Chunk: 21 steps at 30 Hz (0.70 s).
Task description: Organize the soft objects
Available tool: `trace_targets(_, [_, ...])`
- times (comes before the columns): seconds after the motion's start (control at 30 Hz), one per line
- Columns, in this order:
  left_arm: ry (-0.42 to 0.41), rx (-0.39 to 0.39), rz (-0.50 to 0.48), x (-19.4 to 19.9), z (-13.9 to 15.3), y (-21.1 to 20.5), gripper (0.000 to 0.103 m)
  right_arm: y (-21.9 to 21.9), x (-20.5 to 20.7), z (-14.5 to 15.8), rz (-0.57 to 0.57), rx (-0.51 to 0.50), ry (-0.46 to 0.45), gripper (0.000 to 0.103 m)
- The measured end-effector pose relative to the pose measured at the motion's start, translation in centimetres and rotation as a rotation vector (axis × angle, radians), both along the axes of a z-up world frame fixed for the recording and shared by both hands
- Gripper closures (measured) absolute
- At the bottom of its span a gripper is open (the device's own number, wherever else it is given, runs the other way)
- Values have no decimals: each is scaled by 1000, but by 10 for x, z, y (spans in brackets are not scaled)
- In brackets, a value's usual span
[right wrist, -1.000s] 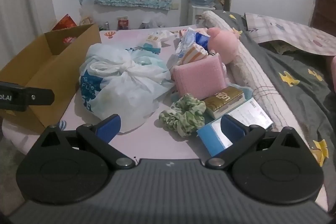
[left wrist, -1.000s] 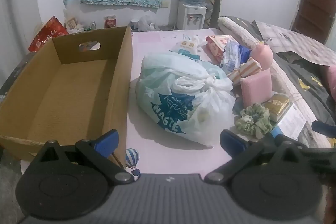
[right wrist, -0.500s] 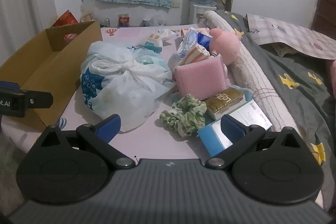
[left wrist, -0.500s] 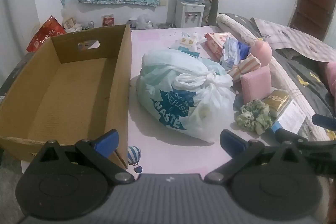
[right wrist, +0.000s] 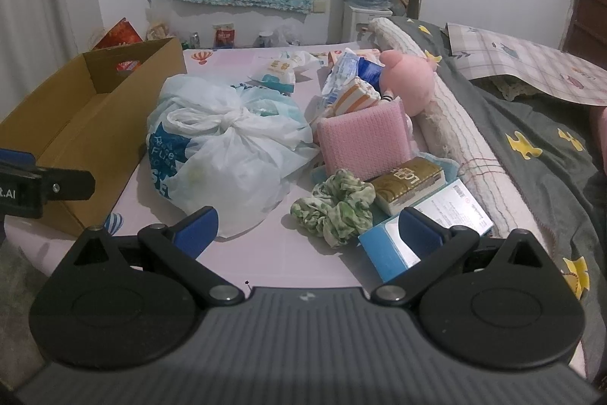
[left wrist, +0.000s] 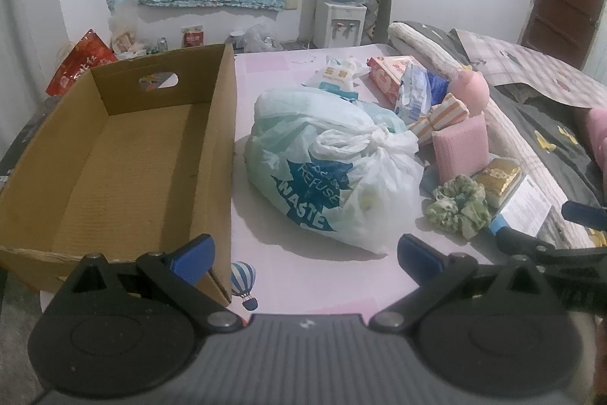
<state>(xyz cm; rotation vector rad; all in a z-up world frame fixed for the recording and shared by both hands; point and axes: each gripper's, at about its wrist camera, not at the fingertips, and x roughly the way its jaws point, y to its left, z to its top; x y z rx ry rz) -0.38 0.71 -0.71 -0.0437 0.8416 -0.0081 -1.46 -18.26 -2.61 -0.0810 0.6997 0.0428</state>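
Two black grippers, left and right, hover with fingers apart before a knotted white plastic bag beside an empty brown cardboard box.

Knotted white plastic bag lies beside open cardboard box; green scrunchie nearby.

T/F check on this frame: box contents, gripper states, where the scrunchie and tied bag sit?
1. The cardboard box is empty. True.
2. The left gripper holds the green scrunchie. False: open, holding nothing; the scrunchie lies on the table.
3. The tied plastic bag sits inside the box. False: on the table beside it.
4. The right gripper is open. True.
5. The scrunchie lies in front of the pink sponge. True.
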Motion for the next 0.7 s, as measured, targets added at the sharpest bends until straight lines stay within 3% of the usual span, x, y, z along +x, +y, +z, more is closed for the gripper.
trace_targets(0.3, [13,31,-76,-1,0,-12,0,-5,-2,0,-11,0,8,1])
trace_targets(0.7, [23,28,-55,-2,0,-7,0,-2,-3,0,-1,-10,16,1])
